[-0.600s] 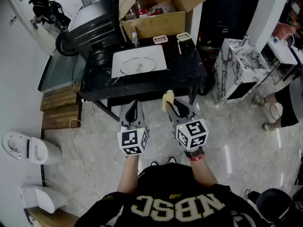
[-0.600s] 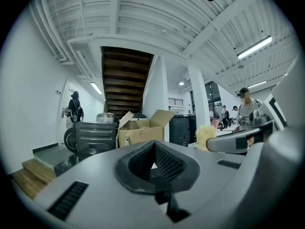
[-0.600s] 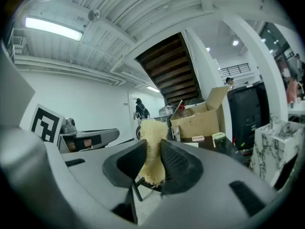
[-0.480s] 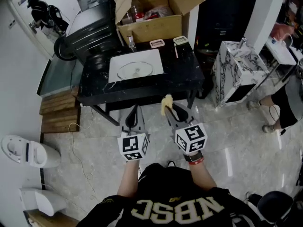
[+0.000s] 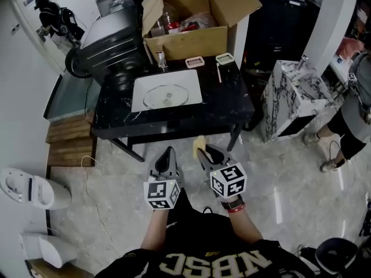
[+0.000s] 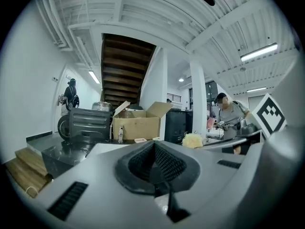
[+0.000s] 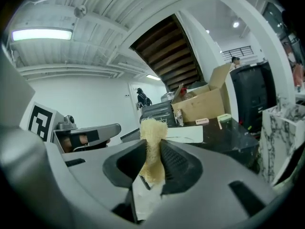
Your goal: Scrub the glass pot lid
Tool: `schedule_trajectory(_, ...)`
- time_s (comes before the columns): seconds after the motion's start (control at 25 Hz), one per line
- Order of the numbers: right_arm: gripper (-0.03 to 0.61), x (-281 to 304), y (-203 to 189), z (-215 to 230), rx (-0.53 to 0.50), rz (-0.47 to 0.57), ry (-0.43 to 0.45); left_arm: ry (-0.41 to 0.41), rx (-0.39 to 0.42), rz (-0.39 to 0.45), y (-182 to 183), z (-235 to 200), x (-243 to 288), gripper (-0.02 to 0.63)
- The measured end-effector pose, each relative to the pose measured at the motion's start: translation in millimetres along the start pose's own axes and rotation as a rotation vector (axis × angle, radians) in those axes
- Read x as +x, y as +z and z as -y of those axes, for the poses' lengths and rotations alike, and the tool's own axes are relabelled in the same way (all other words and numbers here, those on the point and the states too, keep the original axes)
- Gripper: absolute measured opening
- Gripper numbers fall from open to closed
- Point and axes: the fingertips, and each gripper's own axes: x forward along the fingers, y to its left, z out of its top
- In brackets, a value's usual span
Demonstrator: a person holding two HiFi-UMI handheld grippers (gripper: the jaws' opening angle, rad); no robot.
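The glass pot lid (image 5: 166, 94) lies flat on a white mat (image 5: 191, 80) on the black table (image 5: 174, 117), well ahead of both grippers. My right gripper (image 5: 202, 151) is shut on a yellow scrubber (image 5: 199, 143), held over the floor in front of the table. In the right gripper view the scrubber (image 7: 152, 149) stands up between the pads of my right gripper (image 7: 153, 151). My left gripper (image 5: 167, 156) hovers beside it, shut and empty. The left gripper view shows the closed tips of my left gripper (image 6: 155, 149) with nothing between them.
An open cardboard box (image 5: 191, 22) and a dark case (image 5: 110, 33) stand behind the mat. A small bottle (image 5: 159, 58), a soap dish (image 5: 195, 62) and a brush (image 5: 223, 59) sit near the back edge. A marbled stand (image 5: 290, 91) and a person (image 5: 353, 97) are at the right.
Both grippers have drawn back from the table toward my body, the scrubber still in the right one. The person at the right has shifted.
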Motion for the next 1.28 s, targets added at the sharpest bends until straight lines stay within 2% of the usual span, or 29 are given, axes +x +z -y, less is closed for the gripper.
schedule_trajectory(0.12, 0.100, 34.9, -4.4, 6.3, 0.009, -0.026, 0.008, -0.008, -0.003, -0.018, -12.4, -22.7, 30.9, 0.009)
schedule_trajectory(0.24, 0.100, 80.3, 1.2, 25.6, -0.003, -0.049, -0.032, 0.005, -0.009, -0.034, -19.4, -63.8, 69.6, 0.009)
schedule_trajectory(0.36, 0.100, 136.5, 22.8, 34.4, -0.050, -0.087, -0.055, 0.023, -0.004, -0.050, -9.0, -114.9, 113.1, 0.009)
schedule_trajectory(0.56, 0.101, 224.8, 60.4, 29.5, -0.044, -0.118, -0.009, 0.043, -0.039, -0.082, 6.3, -195.2, 172.6, 0.009)
schedule_trajectory(0.72, 0.101, 301.6, 64.6, 42.8, -0.030, -0.156, -0.011, 0.049, -0.074, -0.194, -20.4, -260.7, 220.8, 0.009)
schedule_trajectory(0.92, 0.103, 368.2, 71.1, 42.4, 0.004, -0.177, -0.006, 0.049, -0.097, -0.321, -52.6, -320.9, 249.7, 0.009)
schedule_trajectory(1.28, 0.103, 431.0, 58.4, 76.1, 0.036, -0.258, 0.027, 0.053, -0.176, -0.535, -116.0, -355.8, 301.3, 0.012)
